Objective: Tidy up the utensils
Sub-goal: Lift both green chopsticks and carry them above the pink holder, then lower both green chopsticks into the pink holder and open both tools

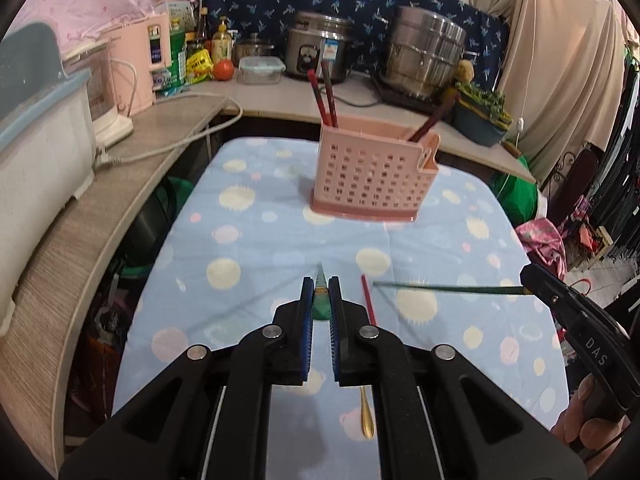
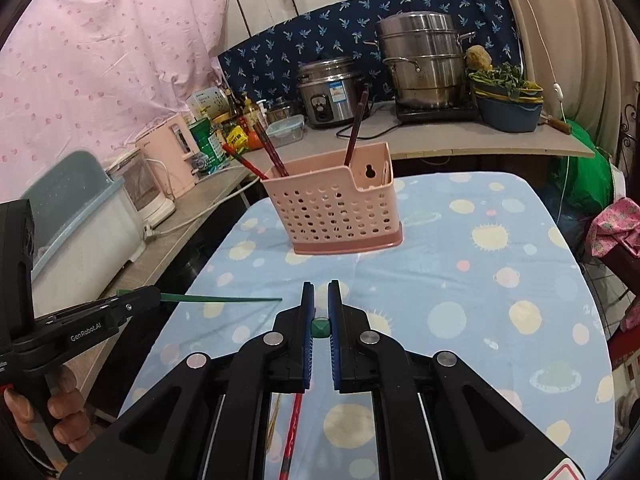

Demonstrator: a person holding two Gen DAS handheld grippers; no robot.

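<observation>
A pink perforated utensil holder (image 1: 368, 176) stands at the far end of the blue spotted table (image 1: 248, 248), with dark red chopsticks (image 1: 326, 96) upright in it. My left gripper (image 1: 321, 284) is shut on a green chopstick (image 1: 321, 300) that points away from the camera, above the cloth. My right gripper (image 1: 529, 277) comes in from the right, shut on a second green chopstick (image 1: 440, 289) that sticks out leftward. In the right wrist view, the right gripper (image 2: 320, 288) pinches its green chopstick (image 2: 320, 328) end-on. A red chopstick (image 1: 368, 300) and a gold spoon (image 1: 366, 416) lie on the cloth.
A curved counter (image 1: 120, 184) runs along the left and back of the table. It carries a rice cooker (image 1: 320, 50), a steel steamer pot (image 1: 426, 52), a pink kettle (image 1: 140, 64), bottles and a white bin (image 1: 40, 152). Clothes hang at the right.
</observation>
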